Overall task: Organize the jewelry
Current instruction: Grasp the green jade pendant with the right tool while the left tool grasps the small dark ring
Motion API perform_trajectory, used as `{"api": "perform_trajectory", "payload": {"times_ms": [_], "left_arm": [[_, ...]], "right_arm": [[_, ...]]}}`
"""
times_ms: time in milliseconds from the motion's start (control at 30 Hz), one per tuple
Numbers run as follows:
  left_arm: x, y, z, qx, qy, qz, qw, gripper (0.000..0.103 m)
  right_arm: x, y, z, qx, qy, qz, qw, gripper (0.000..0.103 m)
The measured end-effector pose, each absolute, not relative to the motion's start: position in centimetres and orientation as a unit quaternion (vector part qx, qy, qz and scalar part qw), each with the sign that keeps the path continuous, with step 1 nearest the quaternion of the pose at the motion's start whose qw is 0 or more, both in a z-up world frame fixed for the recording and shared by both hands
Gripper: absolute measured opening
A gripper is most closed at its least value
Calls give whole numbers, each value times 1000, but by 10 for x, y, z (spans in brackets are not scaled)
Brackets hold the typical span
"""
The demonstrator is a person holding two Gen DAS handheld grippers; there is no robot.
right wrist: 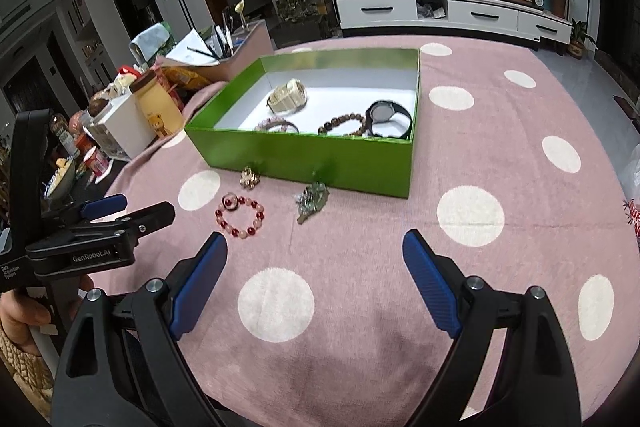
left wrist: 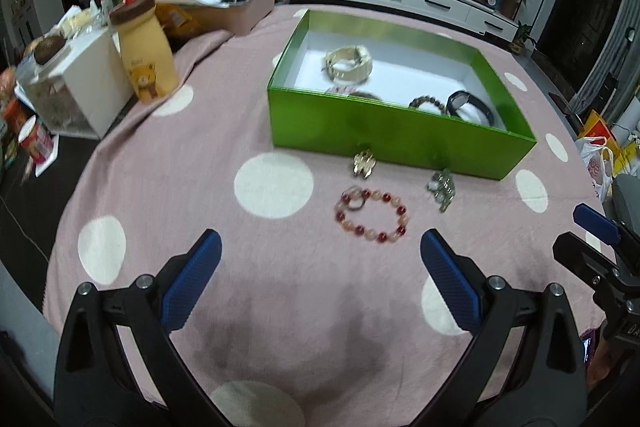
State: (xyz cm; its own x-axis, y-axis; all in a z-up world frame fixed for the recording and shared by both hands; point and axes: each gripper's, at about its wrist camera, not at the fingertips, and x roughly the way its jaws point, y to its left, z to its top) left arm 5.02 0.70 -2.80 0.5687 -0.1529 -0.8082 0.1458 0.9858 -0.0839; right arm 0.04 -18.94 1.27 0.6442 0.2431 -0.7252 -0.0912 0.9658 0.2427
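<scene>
table cover: pink cloth with white dots (left wrist: pixel 160 155), soft and a little rumpled, so small pieces may sink into the pile.
green box (left wrist: pixel 400 139): open, lidless, far side of the cloth; already holds a cream watch (left wrist: pixel 349 63), a brown bead bracelet (left wrist: pixel 427 103), a black watch (left wrist: pixel 470 107) and a pink bracelet (right wrist: pixel 276 125).
left gripper (left wrist: pixel 320 281): jaws spread wide, nothing between them, aimed down at the cloth just short of the red-and-pink bead bracelet (left wrist: pixel 373 215).
right gripper (right wrist: pixel 315 283): jaws likewise released and empty, hovering over bare cloth, near the green-grey brooch (right wrist: pixel 312 201).
loose pieces: bracelet, brooch and a small gold clip (left wrist: pixel 363 163) lie on the cloth in front of the box wall, apart from one another.
step in hand: likely the left claw's approach to the bead bracelet.
doing it well: straddle one side of the bead ring, not the whole loop; lower the pads until they brush the cloth, then close gently so the beads do not roll out.
risk: pinching cloth along with the beads.
</scene>
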Motion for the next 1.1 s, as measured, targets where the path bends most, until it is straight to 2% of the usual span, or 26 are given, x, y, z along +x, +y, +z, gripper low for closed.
{"api": "perform_trajectory", "payload": {"times_ms": [600, 700, 867, 1033, 1100], "left_arm": [[57, 7, -60, -21, 463, -112, 879, 99], [64, 2, -62, -15, 458, -120, 881, 95], [76, -5, -67, -3, 452, -138, 881, 78], [89, -15, -70, 18, 442, -160, 882, 64], [94, -18, -73, 23, 443, -166, 881, 58]], "right_arm": [[7, -184, -23, 86, 438, 98, 890, 89], [12, -186, -27, 89, 438, 96, 889, 89], [25, -185, -33, 88, 438, 99, 889, 89], [42, -176, -37, 73, 437, 113, 889, 76], [49, -170, -39, 63, 439, 120, 888, 67]]}}
